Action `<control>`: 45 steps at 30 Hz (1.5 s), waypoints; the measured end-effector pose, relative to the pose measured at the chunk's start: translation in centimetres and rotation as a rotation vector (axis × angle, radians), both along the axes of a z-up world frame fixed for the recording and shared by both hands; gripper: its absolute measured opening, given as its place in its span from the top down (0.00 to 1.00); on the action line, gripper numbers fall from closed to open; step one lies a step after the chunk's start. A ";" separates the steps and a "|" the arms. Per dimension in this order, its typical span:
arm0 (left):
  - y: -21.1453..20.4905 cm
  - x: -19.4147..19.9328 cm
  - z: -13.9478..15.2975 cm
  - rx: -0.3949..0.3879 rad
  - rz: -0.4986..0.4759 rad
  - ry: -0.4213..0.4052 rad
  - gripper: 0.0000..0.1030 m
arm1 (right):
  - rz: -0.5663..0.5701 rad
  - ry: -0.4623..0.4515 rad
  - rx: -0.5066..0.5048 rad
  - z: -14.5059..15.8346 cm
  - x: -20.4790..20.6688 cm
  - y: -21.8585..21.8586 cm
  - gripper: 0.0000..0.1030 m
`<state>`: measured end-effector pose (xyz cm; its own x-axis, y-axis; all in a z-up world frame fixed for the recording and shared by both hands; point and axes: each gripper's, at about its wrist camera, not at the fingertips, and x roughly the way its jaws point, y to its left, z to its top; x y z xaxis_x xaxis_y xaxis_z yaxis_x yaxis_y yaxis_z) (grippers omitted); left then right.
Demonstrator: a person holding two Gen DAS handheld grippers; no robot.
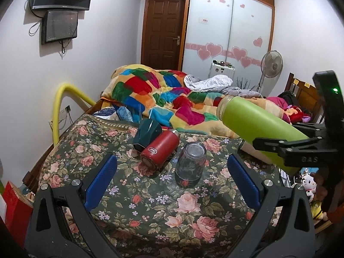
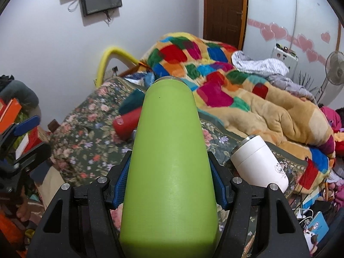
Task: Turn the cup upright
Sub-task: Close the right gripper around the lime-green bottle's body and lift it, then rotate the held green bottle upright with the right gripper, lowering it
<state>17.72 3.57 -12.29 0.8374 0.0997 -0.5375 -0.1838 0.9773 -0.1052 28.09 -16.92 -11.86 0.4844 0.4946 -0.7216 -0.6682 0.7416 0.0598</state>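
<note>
A clear glass cup point(image 1: 190, 163) stands upside down on the floral cloth point(image 1: 150, 204), base up. My left gripper point(image 1: 172, 169) is open, its blue pads wide on either side of the cup and a little nearer than it. My right gripper point(image 2: 169, 180) is shut on a green bottle point(image 2: 169, 161) and holds it off the table, tilted, mouth pointing away. The bottle also shows at the right of the left wrist view point(image 1: 258, 124), clamped by the right gripper point(image 1: 286, 148).
A red flask point(image 1: 160, 149) lies on its side behind-left of the cup, next to a dark teal box point(image 1: 147, 132). A white tumbler point(image 2: 259, 163) lies tipped at the table's right. A colourful blanket point(image 1: 163, 94) covers the bed behind.
</note>
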 end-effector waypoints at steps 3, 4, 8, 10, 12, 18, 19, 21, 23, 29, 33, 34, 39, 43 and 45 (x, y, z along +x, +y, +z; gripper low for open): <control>0.0 -0.8 0.4 0.001 0.004 -0.006 0.00 | 0.018 -0.008 0.020 0.4 -1.3 -0.1 0.40; 0.0 -0.9 0.5 0.005 0.005 -0.007 0.00 | 0.024 -0.006 0.027 0.3 -1.6 -0.1 0.40; 0.0 -1.7 0.7 0.012 0.006 -0.004 0.00 | 0.061 0.016 0.040 -0.6 -2.7 0.2 0.40; -0.1 -2.0 0.6 0.017 0.007 0.000 0.00 | 0.076 0.037 0.042 -1.4 -3.0 0.6 0.40; -0.1 -2.1 0.4 0.022 0.008 0.006 0.00 | 0.100 0.070 0.035 -2.9 -3.2 1.2 0.40; -0.2 -1.7 -0.4 0.025 0.004 0.034 0.00 | 0.162 0.136 -0.017 -6.7 -3.6 3.0 0.40; -0.3 -1.6 -0.6 0.025 0.003 0.038 0.00 | 0.180 0.142 -0.026 -7.3 -3.7 3.3 0.40; -0.2 -1.3 -0.9 0.023 0.002 0.046 0.00 | 0.211 0.138 -0.049 -8.5 -3.9 3.9 0.40; -0.2 -0.8 -1.4 0.019 0.000 0.056 0.00 | 0.224 0.135 -0.067 -9.3 -4.3 4.2 0.40; 0.0 -0.1 -2.4 0.013 -0.005 0.083 0.00 | 0.226 0.162 -0.111 -11.6 -3.9 5.0 0.40; 0.0 0.4 -3.1 0.010 -0.012 0.100 0.00 | 0.204 0.189 -0.143 -13.0 -3.2 4.9 0.40; -0.1 0.5 -3.3 0.009 -0.013 0.105 0.00 | 0.201 0.189 -0.141 -13.2 -3.0 4.8 0.40; -0.4 1.1 -4.1 0.002 -0.020 0.132 0.00 | 0.183 0.195 -0.144 -13.6 -2.7 4.3 0.40; -0.8 1.3 -4.5 0.001 -0.026 0.147 0.00 | 0.179 0.235 -0.177 -14.8 -2.5 4.3 0.40; -1.0 1.4 -4.7 0.004 -0.029 0.152 0.00 | 0.174 0.252 -0.190 -15.3 -2.4 4.3 0.40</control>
<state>19.09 2.60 -16.98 0.7486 0.0791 -0.6583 -0.1694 0.9827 -0.0746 25.64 -12.63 -27.20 0.1998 0.3991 -0.8948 -0.7670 0.6321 0.1107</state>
